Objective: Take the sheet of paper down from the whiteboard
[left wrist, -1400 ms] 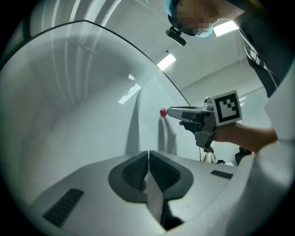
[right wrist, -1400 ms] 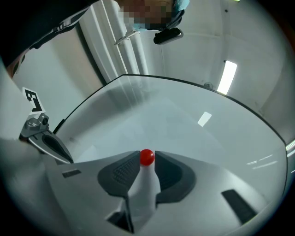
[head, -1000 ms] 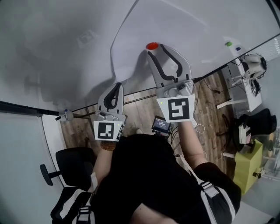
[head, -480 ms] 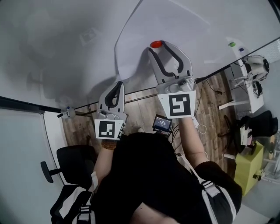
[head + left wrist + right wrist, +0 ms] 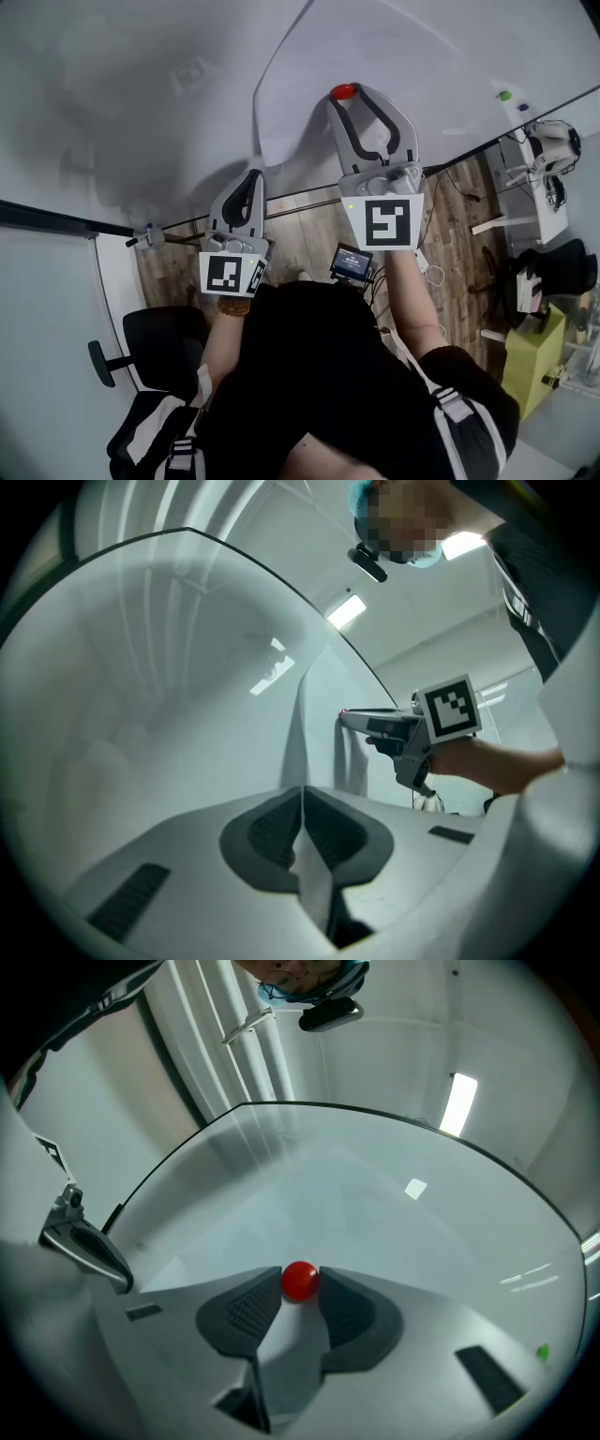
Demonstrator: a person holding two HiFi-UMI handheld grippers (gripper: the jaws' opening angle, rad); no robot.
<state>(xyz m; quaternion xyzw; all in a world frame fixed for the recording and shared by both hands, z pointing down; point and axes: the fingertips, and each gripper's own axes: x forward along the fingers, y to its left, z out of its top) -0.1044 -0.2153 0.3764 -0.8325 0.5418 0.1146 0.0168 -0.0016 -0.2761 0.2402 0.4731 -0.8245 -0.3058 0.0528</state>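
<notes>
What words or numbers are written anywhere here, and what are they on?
No words or numbers can be read.
Left cube and right cube: only black-and-white square patterns, no letters.
Small screen: lit, print too small to read.
Whiteboard and sheet of paper: no writing shows.

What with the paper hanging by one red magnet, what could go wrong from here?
The right gripper has just been closing its jaws on the red magnet, caught only at the pad tips; it may squirt out and drop. The left gripper is shut on just the edge of the sheet of paper; freed, the sheet could slip or tear.
</notes>
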